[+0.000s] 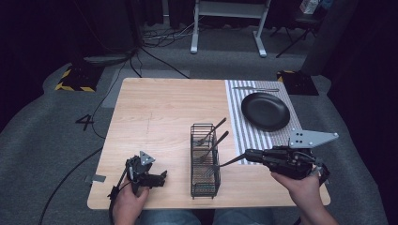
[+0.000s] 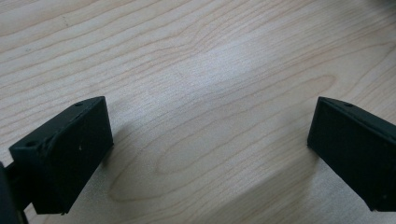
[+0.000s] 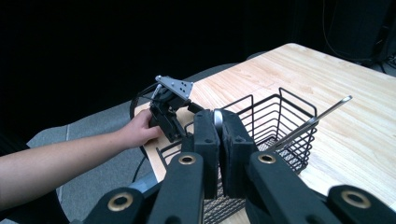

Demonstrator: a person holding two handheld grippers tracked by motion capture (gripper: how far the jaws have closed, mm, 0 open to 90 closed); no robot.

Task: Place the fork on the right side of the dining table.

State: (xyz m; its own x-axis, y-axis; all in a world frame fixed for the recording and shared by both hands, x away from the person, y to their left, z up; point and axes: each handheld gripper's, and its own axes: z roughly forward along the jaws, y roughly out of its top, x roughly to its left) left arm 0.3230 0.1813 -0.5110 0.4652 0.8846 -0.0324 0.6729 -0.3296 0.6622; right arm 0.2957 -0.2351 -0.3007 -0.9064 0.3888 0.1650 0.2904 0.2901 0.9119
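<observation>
Wooden table [image 1: 159, 117] carrying, from 12 toward 6 o'clock on its right half, a striped mat [image 1: 237, 117] with a black plate [image 1: 265, 110], then a tall wire basket [image 1: 205, 183] near the front edge.

Right claw [image 1: 248, 155] at 3 o'clock of the basket, clamped fully down on the handle of a metal utensil [image 1: 229, 162]; far end of that utensil at the basket's rim. Same grip seen from behind in the right gripper view, a sliver of silver pinched between the pads [image 3: 216, 117].

Left claw [image 1: 162, 178] at 9 o'clock of the basket, spread wide over bare wood, holding nothing.

To do well, by judgement: lift straight along the utensil's own line until clear of the wires, avoiding the two handles [image 1: 211, 131] leaning toward 1 o'clock; brace the basket with the idle claw if it tips; lay the piece beside the plate, matching the one [image 1: 256, 89] at the plate's 12 o'clock.

Writing: a "4" [image 1: 86, 122] marked on the floor at 9 o'clock of the table. No brand legible.
</observation>
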